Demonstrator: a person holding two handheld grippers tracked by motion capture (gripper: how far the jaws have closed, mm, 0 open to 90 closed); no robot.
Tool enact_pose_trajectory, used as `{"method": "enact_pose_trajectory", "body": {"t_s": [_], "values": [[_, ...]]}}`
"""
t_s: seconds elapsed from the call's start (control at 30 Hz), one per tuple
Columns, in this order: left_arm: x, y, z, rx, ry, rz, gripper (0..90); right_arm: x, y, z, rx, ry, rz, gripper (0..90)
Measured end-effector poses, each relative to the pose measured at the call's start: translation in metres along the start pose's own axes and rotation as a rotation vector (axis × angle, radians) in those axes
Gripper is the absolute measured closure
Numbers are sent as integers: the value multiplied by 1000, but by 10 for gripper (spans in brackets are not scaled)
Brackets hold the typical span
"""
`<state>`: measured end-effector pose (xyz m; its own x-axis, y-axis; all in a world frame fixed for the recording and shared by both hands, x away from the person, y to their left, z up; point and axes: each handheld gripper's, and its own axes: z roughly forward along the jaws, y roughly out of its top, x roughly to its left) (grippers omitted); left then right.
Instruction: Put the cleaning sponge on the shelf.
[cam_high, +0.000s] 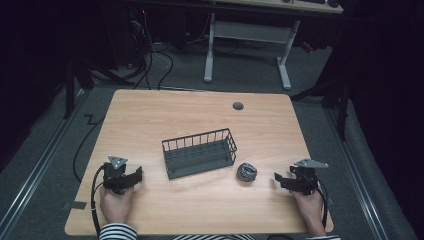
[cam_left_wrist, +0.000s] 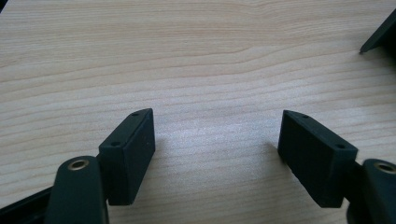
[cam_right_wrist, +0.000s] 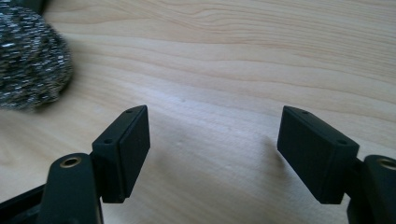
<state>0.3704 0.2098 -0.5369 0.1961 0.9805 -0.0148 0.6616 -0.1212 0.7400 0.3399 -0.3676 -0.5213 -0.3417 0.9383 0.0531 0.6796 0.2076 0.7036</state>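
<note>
A dark wire basket (cam_high: 199, 152) stands at the middle of the wooden table (cam_high: 150, 115). Just right of it lies a ball of steel wool (cam_high: 246, 172), which also appears as steel wool (cam_right_wrist: 28, 60) at the upper left of the right gripper view. My left gripper (cam_high: 136, 176) rests on the table left of the basket, open, with bare wood between its jaws (cam_left_wrist: 215, 135). My right gripper (cam_high: 278, 179) rests right of the steel wool, open and empty (cam_right_wrist: 212, 135). A corner of the basket (cam_left_wrist: 380, 37) shows at the top right of the left gripper view.
A round cable hole (cam_high: 238, 106) sits near the table's far edge. Beyond the table stands a white desk frame (cam_high: 247, 45) with cables on the floor (cam_high: 150, 60). Cables trail from both grippers over the table's near edge.
</note>
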Motion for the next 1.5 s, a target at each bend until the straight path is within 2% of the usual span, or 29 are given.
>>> {"method": "enact_pose_trajectory", "body": {"t_s": [0.5,0.67,0.77,0.9,1.17,1.33,1.5], "values": [[0,0,0,2,5,1,273,17,-15,-22,-18,94,-22,264],[0,0,0,1,3,-1,273,25,-16,-27,-22,108,-42,264],[0,0,0,2,4,0,272,33,-15,-29,-23,137,-66,258],[0,0,0,2,3,0,271,44,-13,-31,-14,175,-98,253],[0,0,0,1,2,-1,270,63,-1,-29,-9,202,-161,238],[0,0,0,1,2,-1,270,72,12,-23,0,208,-210,228],[0,0,0,1,2,0,269,80,27,-15,0,191,-247,221]]}}
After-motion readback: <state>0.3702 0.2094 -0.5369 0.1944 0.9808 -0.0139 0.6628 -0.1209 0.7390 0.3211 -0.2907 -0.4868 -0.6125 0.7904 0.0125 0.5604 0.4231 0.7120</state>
